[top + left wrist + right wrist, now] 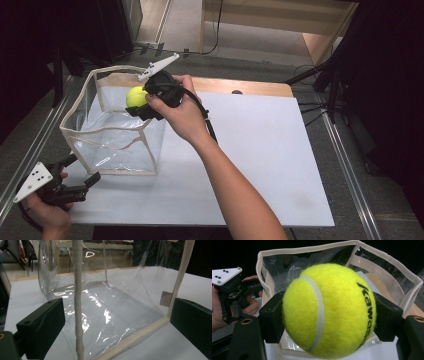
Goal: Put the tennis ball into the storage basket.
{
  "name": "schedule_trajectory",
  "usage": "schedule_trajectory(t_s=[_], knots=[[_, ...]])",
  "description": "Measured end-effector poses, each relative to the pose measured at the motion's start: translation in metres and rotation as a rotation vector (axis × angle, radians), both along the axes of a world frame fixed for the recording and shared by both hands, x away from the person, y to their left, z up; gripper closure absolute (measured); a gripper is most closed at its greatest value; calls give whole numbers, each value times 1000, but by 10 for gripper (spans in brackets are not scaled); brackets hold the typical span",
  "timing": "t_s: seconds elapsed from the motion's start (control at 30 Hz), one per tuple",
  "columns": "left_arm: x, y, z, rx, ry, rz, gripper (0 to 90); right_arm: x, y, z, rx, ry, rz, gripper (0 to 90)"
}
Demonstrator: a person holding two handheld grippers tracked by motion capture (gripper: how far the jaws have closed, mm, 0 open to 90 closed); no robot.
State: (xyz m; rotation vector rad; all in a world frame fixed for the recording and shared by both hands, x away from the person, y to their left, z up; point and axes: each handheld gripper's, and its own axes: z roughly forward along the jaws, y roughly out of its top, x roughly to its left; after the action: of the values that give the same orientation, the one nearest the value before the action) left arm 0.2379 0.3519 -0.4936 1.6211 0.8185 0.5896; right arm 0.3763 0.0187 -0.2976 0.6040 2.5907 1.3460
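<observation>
- The right gripper (142, 106) has its two black jaws clamped on a yellow tennis ball (136, 96), one pad on each side of it, as the right gripper view shows (329, 310).
- That ball hangs above the open top of a clear plastic bag (115, 131) with cream fabric edging; it sits over the bag's far right part, not resting on anything.
- The left gripper (87, 185) lies low at the near left of the table, just beside the bag's near left corner, its jaws spread wide with nothing pressed between them.
- In the left gripper view the bag's cream corner seam (78, 300) stands upright between the open jaws, touching neither pad.
- The bag stands upright on a white board (260, 150) at its far left part.
- The person's right hand (182, 115) reaches across from the near side; the left hand (50, 215) is at the near left edge.
</observation>
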Motion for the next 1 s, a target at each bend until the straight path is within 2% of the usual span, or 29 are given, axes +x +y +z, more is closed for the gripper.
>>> schedule_trajectory(t_s=[1.0], knots=[[0, 0, 0, -2, 1, -1, 1, 7, 17, -16, -75, 31, 28, 239]])
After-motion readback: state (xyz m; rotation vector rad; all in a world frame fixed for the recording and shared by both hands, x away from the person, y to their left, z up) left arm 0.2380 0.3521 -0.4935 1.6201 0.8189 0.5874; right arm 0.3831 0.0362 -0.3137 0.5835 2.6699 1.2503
